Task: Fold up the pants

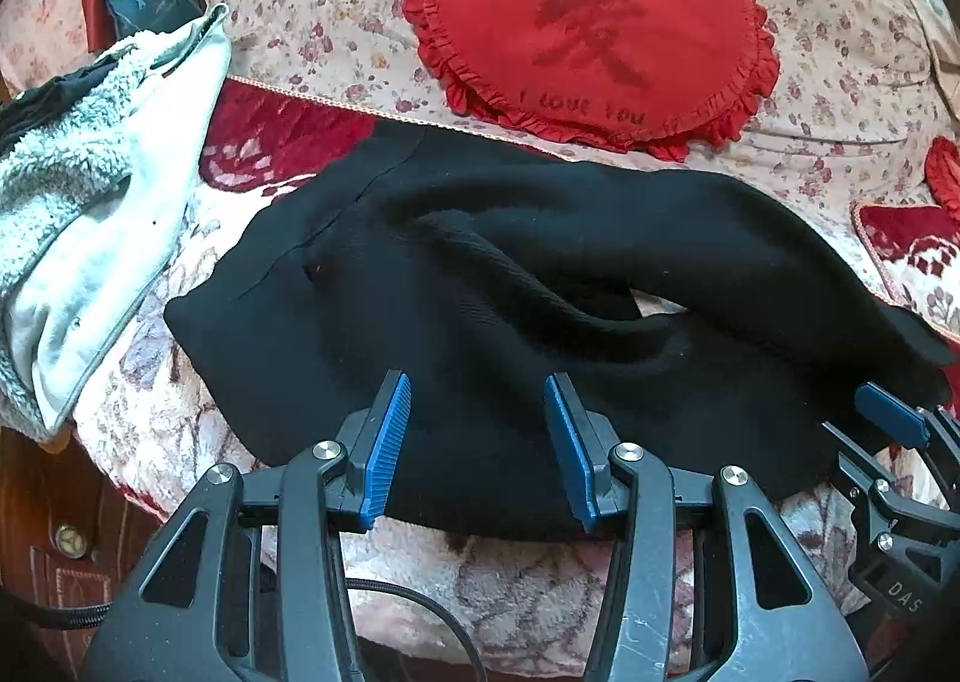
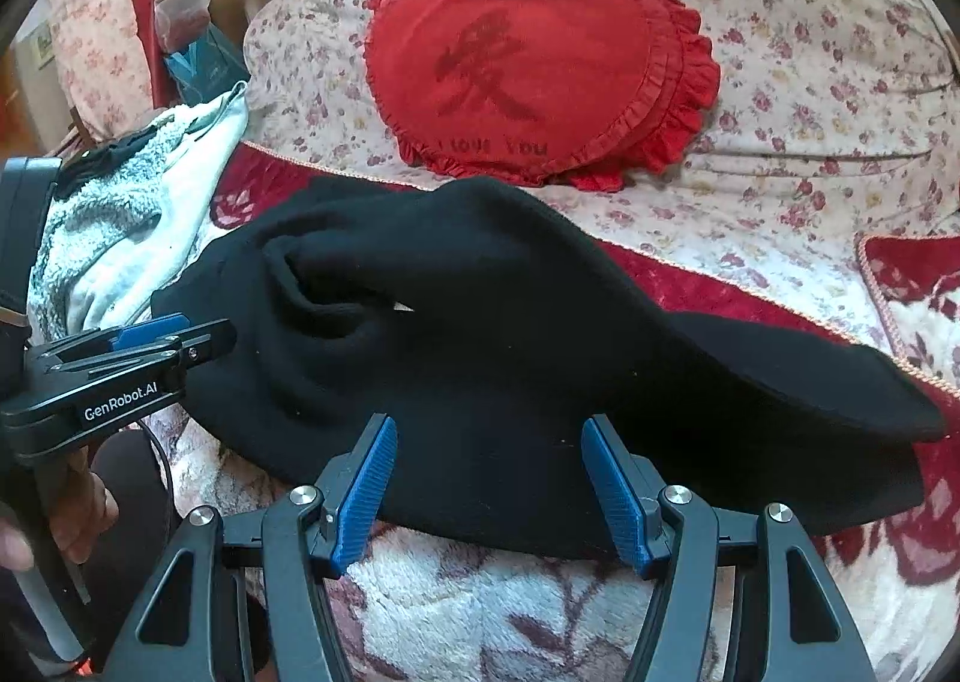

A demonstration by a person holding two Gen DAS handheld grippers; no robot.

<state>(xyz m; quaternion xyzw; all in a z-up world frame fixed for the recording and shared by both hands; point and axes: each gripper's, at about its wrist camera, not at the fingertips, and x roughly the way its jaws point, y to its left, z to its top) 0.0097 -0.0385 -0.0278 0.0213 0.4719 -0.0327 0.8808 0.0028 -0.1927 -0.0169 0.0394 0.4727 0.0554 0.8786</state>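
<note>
Both grippers, left [image 1: 477,442] and right [image 2: 489,487], hover fingers spread, empty, over black pants [image 1: 510,292]

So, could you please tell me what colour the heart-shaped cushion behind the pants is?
Red, with a frilled edge: the heart-shaped cushion shows best in the left wrist view.

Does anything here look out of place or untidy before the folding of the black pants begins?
Yes. The black pants do not lie flat: the fabric is bunched into a twisted ridge near the middle, with a small gap that shows the blanket beneath. Both the left gripper and the right gripper are open at the near edge, gripping nothing.
</note>
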